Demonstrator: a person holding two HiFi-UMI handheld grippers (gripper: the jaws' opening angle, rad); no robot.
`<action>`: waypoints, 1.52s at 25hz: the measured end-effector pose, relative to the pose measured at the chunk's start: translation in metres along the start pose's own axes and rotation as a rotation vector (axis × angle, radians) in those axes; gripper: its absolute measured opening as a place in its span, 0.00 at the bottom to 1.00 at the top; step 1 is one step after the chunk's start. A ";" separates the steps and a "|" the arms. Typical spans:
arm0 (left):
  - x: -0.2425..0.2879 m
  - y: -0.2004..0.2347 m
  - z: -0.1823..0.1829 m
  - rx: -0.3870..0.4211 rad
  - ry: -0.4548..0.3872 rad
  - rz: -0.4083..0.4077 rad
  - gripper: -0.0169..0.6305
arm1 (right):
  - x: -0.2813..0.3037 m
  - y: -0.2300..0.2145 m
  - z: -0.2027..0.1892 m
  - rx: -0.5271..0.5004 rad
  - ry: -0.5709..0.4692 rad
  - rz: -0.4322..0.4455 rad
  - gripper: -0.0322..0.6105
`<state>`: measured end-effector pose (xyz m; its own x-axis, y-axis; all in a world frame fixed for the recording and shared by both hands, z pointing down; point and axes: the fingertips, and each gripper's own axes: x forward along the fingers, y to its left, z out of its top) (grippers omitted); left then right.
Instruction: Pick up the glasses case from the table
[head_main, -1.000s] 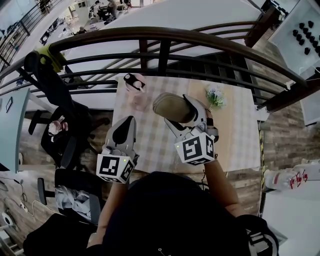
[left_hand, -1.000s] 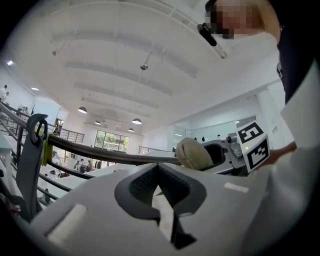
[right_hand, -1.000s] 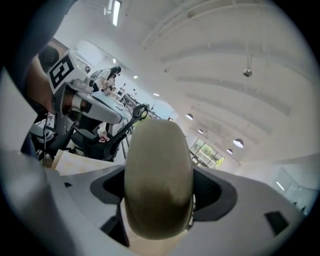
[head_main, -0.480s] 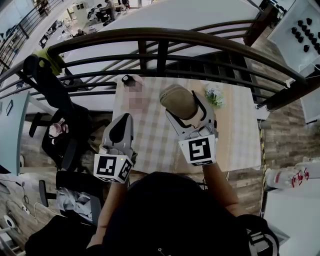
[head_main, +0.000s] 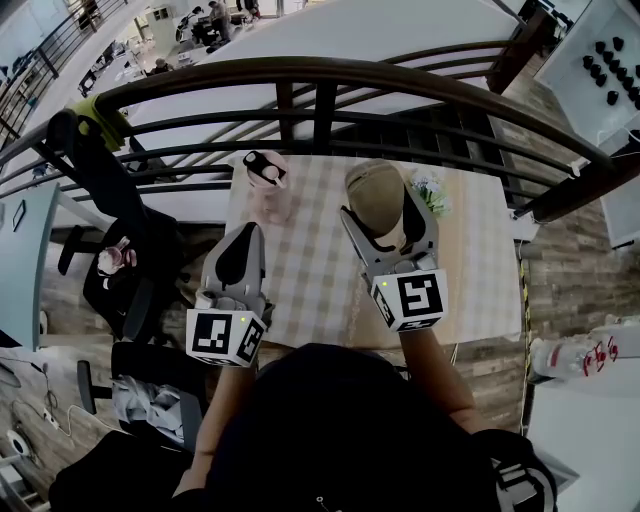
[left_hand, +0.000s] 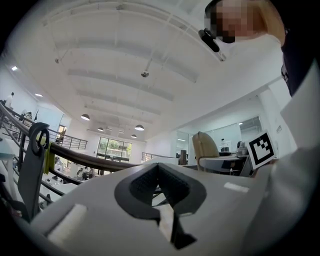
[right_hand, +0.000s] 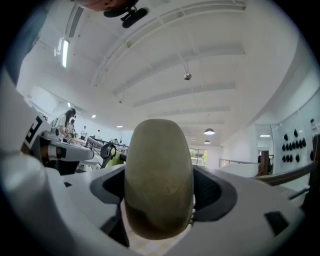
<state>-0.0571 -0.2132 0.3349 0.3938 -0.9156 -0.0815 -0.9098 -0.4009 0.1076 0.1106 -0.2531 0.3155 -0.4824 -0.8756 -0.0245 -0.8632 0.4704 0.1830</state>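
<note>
The glasses case (head_main: 376, 196) is an olive, oval hard shell, and my right gripper (head_main: 388, 214) is shut on it, holding it above the checked table (head_main: 310, 290). Close up in the right gripper view, the case (right_hand: 159, 185) stands on end between the two grey jaws and fills the gap. My left gripper (head_main: 248, 240) hovers over the table's left edge, shut with nothing in it. In the left gripper view its tips (left_hand: 159, 169) meet and point up toward the ceiling, with the case (left_hand: 206, 147) off to the right.
A pink cup with a dark lid (head_main: 268, 180) stands at the table's far left corner. At the far right is a small bunch of flowers (head_main: 430, 190). A dark curved railing (head_main: 330, 75) runs behind the table, and a chair (head_main: 140, 300) sits to the left.
My right gripper has carried the case to the right and farther from me, turning it more upright. The left gripper has hardly moved.
</note>
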 end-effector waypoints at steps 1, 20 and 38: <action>0.000 0.000 0.001 -0.001 0.000 0.002 0.04 | 0.000 -0.001 0.000 0.025 -0.009 -0.002 0.64; -0.004 -0.009 0.009 0.047 -0.016 0.007 0.04 | -0.012 -0.006 0.003 0.267 -0.092 -0.076 0.64; -0.008 -0.013 0.024 0.152 -0.023 0.065 0.04 | -0.017 0.003 0.013 0.153 -0.107 -0.124 0.64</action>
<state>-0.0517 -0.2000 0.3104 0.3317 -0.9378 -0.1025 -0.9434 -0.3296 -0.0374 0.1144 -0.2359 0.3035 -0.3769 -0.9151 -0.1432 -0.9256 0.3779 0.0210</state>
